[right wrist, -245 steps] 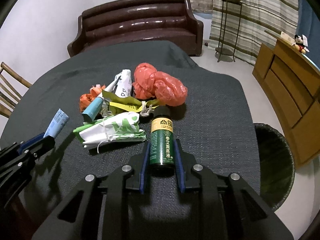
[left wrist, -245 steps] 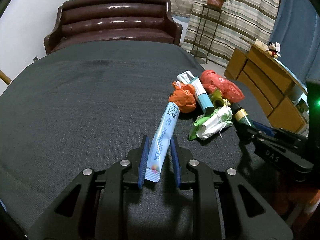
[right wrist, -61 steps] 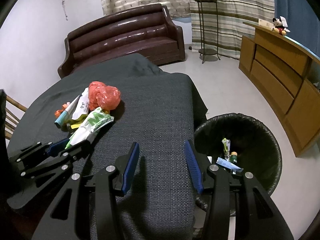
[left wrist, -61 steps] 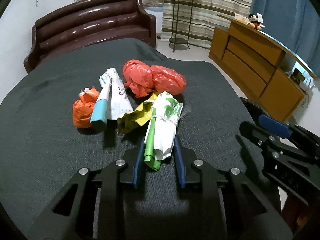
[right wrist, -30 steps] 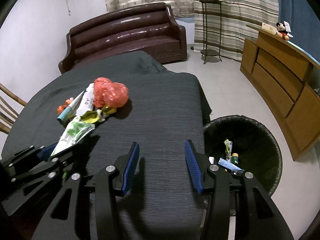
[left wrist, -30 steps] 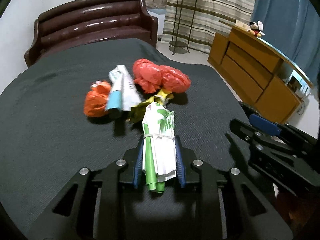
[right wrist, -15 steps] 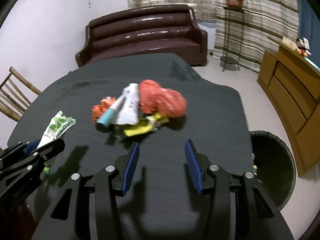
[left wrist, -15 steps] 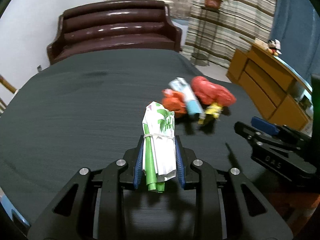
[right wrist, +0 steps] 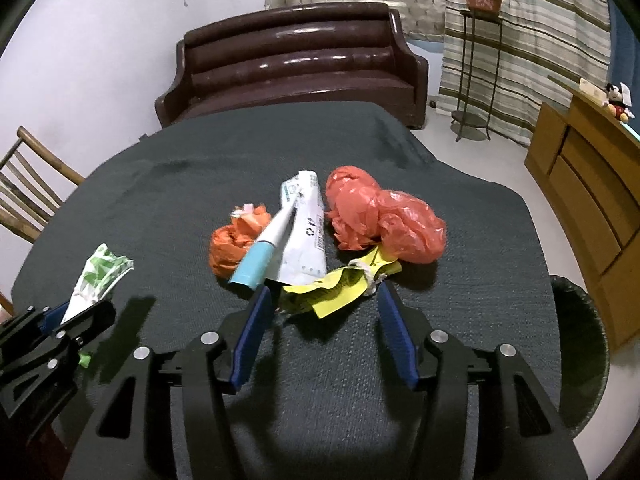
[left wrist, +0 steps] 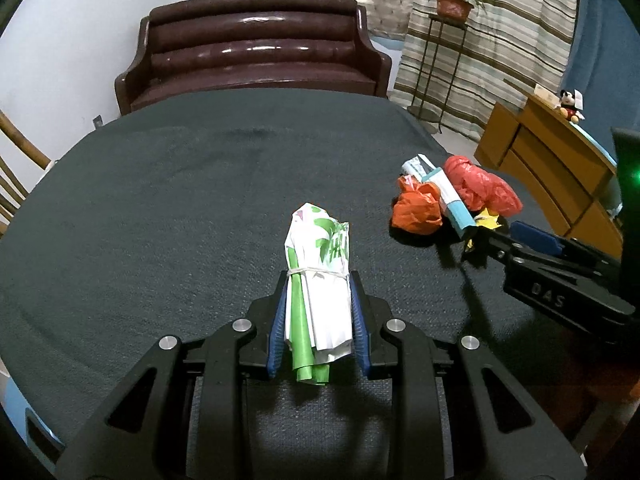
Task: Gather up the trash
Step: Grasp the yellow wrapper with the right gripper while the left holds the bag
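While the left tool (left wrist: 318, 320) pinches the green-and-white wrapper bundle (left wrist: 318, 276) over mid-tabletop (left wrist: 160, 200) | right tool (right wrist: 324, 320) spreads wider, empty, around yellow wrapper (right wrist: 340, 286) | pile awaits bin (right wrist: 580, 356) off right edge.

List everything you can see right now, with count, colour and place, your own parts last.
bundle: 1, white and green, tied, clamped in left tongs
yellow wrapper: 1, yellow, on cloth between the right tongs' open jaws
tube: 1, white with light blue end, in the pile
white pack: 1, white, under the tube
orange bag: 1, orange, left of tube
red bag: 1, red, right of pack
table: 1, dark grey cloth
bin: 1, black, floor, right of table
sofa: 1, dark brown, behind table
cabinet: 1, wood, right
plant stand: 1, by curtain
left tongs: shut on bundle
right tongs: open, jaws just widening
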Available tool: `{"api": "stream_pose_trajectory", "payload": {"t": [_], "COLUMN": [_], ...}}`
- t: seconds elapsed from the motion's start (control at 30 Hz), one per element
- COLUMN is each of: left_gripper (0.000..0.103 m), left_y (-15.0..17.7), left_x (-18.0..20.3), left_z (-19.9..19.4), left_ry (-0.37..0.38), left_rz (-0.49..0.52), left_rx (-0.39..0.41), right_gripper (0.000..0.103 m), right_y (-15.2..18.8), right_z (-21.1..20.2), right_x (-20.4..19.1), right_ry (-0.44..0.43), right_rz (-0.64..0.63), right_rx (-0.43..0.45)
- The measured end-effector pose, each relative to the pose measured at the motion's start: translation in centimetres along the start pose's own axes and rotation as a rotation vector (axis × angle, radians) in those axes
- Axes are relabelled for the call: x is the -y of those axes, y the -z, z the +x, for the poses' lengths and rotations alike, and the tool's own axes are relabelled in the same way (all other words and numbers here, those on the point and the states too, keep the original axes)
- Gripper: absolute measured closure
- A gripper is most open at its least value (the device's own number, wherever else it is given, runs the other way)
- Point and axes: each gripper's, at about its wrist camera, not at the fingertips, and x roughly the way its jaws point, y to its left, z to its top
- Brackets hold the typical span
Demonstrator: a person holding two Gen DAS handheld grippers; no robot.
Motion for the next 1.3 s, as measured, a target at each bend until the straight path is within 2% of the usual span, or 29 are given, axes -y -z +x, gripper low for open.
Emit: {"api": "stream_pose_trajectory", "payload": {"t": [0.47,0.7,0.9,1.03,1.07,1.23,1.3], "left_gripper": [0.076,0.076,0.076,0.076,0.076,0.076,0.076], "left_y": [-0.1,-0.8,-1.5,-1.7,-1.7,-1.9,-1.9], "left_x": [1.1,1.1,1.2,1.3,1.2,1.2,1.1], "left_z": [1.2,1.3,1.7,1.9,1.9,2.1,2.1], "left_ry": [0.028,0.022,0.013,0.013,0.013,0.012,0.010], "left_rz": [0.017,0.006,0.004,0.000,0.000,-0.001,-0.002], "left_rx": [-0.008,0.007,0.018,0.019,0.018,0.010,0.010], "right_gripper": [0.048,0.048,0.048,0.048,0.049,0.076,0.077], "right_y": [0.8,0.4,-0.7,-1.1,-1.1,-0.7,-0.4], "right_z": [-0.2,-0.7,0.6,1.8,1.8,1.8,1.7], "right_x": [3.6,3.4,3.3,3.8,3.8,3.8,3.6], "right_ry": [0.104,0.079,0.087,0.091,0.089,0.076,0.066], "right_rz": [0.066,0.067,0.065,0.085,0.089,0.081,0.076], "right_rx": [-0.034,-0.022,-0.018,-0.048,-0.053,-0.072,-0.075]}}
